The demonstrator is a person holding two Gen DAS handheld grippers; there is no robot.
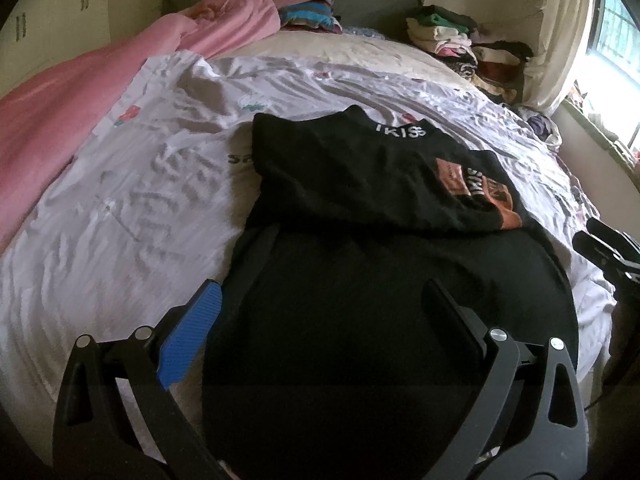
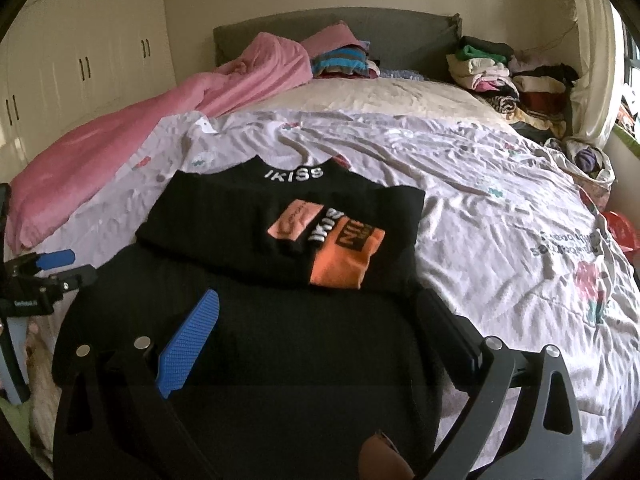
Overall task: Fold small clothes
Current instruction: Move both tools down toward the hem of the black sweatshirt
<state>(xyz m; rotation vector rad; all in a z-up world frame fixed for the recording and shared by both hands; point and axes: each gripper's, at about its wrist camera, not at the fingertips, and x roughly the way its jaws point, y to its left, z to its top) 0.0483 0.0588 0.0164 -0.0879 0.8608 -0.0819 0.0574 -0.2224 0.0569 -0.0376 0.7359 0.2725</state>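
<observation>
A black T-shirt (image 1: 360,208) with white "IKISS" lettering and orange patches lies on the bed, its top part folded down over the lower part. It also shows in the right wrist view (image 2: 280,264). My left gripper (image 1: 324,300) is open and empty, hovering over the shirt's near left edge. My right gripper (image 2: 320,312) is open and empty above the shirt's lower half. The left gripper also shows at the left edge of the right wrist view (image 2: 60,268). Part of the right gripper shows at the right edge of the left wrist view (image 1: 608,244).
The white printed bedsheet (image 1: 120,200) is wrinkled. A pink blanket (image 1: 80,92) lies along the left side. Stacks of folded clothes (image 2: 508,76) sit at the far right by the headboard (image 2: 400,36). A striped pile (image 2: 344,62) sits mid-back. Wardrobes (image 2: 80,60) stand left.
</observation>
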